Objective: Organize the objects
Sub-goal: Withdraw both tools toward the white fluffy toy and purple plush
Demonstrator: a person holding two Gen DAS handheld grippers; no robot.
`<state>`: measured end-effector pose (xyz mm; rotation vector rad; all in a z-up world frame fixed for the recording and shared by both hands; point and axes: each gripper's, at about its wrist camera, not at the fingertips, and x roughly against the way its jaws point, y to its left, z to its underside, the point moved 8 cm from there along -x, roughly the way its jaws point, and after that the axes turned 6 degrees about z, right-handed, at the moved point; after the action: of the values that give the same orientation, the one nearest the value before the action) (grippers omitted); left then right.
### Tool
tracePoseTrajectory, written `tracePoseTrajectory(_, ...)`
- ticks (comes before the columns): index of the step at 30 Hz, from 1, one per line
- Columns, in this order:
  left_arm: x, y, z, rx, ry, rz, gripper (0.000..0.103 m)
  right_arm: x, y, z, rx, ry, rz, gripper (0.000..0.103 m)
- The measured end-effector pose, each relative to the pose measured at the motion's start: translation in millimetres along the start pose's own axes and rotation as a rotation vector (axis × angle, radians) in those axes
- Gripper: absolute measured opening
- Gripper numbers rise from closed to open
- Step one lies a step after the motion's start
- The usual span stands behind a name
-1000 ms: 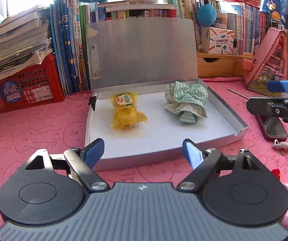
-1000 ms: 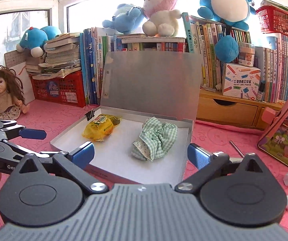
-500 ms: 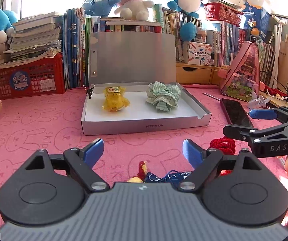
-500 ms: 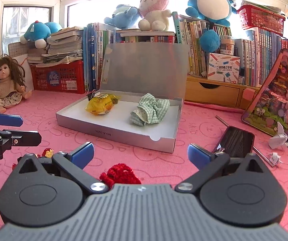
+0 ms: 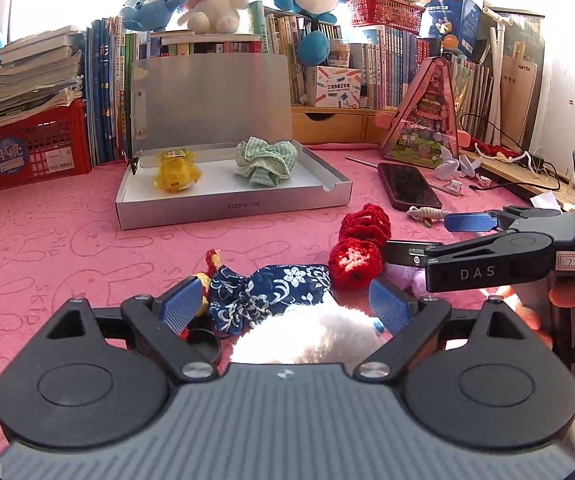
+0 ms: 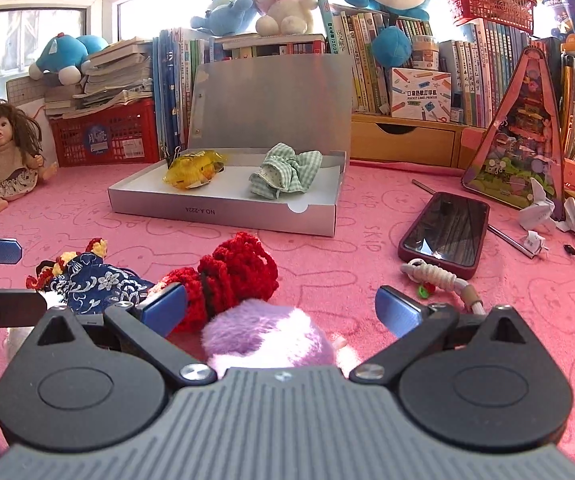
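Both tongs stand spread and pinch nothing: our left gripper (image 5: 283, 308), whose jaws have just been opening, has a white fluffy thing (image 5: 311, 336) and a blue flowered pouch (image 5: 271, 292) between its fingers, untouched as far as we can tell. Our right gripper (image 6: 281, 312) hovers over a purple fluffy thing (image 6: 267, 336), a red crocheted piece (image 6: 231, 276) just beside its left finger. Farther off, the open grey box (image 5: 231, 210) holds 2 items, a yellow packet (image 5: 175, 168) and a green checked scrunchie (image 5: 267, 158). Closing here could catch 2 neighbours at once, since they crowd together. A second ago we were close over the box; now it sits well back.
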<state>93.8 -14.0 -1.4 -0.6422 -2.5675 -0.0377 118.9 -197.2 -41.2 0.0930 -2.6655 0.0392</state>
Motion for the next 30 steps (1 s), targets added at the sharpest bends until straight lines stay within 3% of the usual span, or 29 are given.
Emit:
tracePoseTrajectory(6, -0.3, -12.0, 18.0, -0.004, 0.034, 0.015, 0.093, 2.4, -7.4, 14.6, -0.025, 0.022, 0.015, 0.103)
tracePoseTrajectory(19, -13.4, -20.4, 43.6, -0.025, 0.086, -0.040, 0.093, -2.0, -3.6, 21.9, -0.028, 0.061, -0.012, 0.103)
tracePoseTrajectory(30, -11.7, -10.7, 49.1, 0.069, 0.082, -0.013, 0.092, -5.1, -5.2, 24.6, -0.053, 0.095, -0.019, 0.103)
